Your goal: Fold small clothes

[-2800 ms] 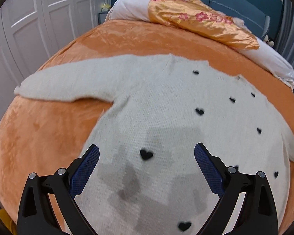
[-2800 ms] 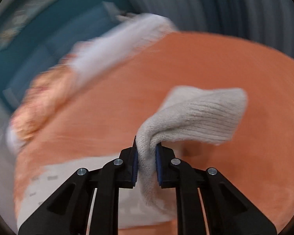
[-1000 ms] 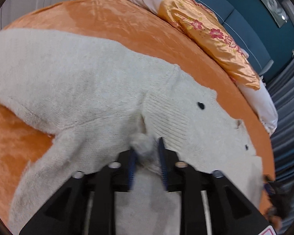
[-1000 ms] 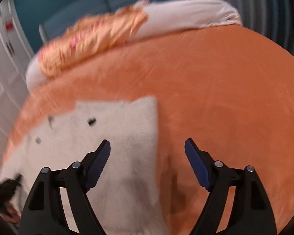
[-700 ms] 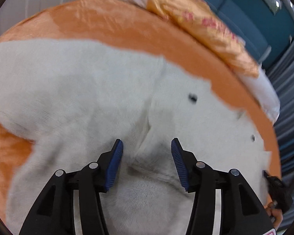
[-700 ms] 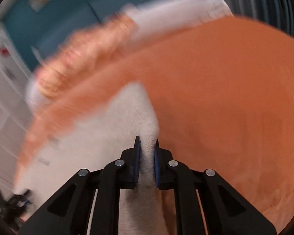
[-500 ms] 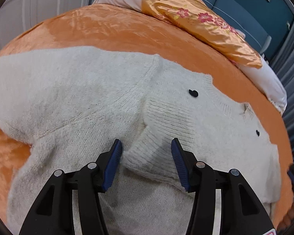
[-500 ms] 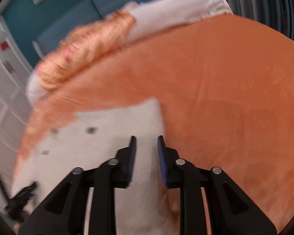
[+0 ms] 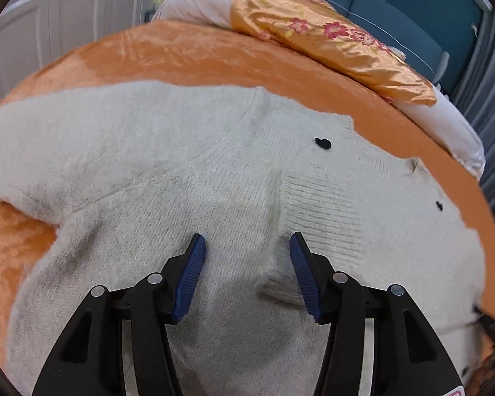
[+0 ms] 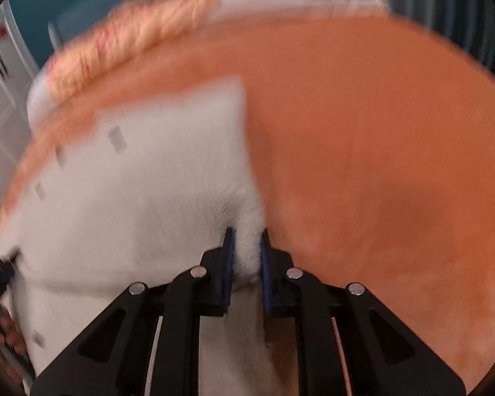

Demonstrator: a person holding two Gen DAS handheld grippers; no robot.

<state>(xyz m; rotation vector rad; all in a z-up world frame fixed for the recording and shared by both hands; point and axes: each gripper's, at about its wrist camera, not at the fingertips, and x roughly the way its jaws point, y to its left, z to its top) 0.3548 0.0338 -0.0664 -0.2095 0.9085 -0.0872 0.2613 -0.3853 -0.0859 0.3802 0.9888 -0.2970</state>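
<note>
Over on the left, white cupboard doors [image 9: 66,16] behind the bed. Cream sweater [image 9: 148,165] spread flat on the orange blanket [image 9: 181,52], one sleeve stretched out to the left, small black hearts [image 9: 322,143] dotted across the knit. Left gripper [image 9: 244,270] hovering just above the middle of the sweater, jaws spread and just been opening wider, nothing pinched between the blue pads [image 9: 189,277]. Ribbed cuff [image 9: 323,217] of the folded-in sleeve lying just beside the right-hand pad, on top of the body of the sweater. Further right, a gold flowered pillow [image 9: 330,43] on white bedding at the head of the bed, teal headboard [image 9: 396,16] behind. Now the other view, badly blurred: right gripper [image 10: 246,257] down at the sweater's right edge, jaws just been closing and now pinching a fold of the cream knit between them. Bare orange blanket to the right of that grip. Far left of that view, dark shape at the frame edge, too blurred to tell.
</note>
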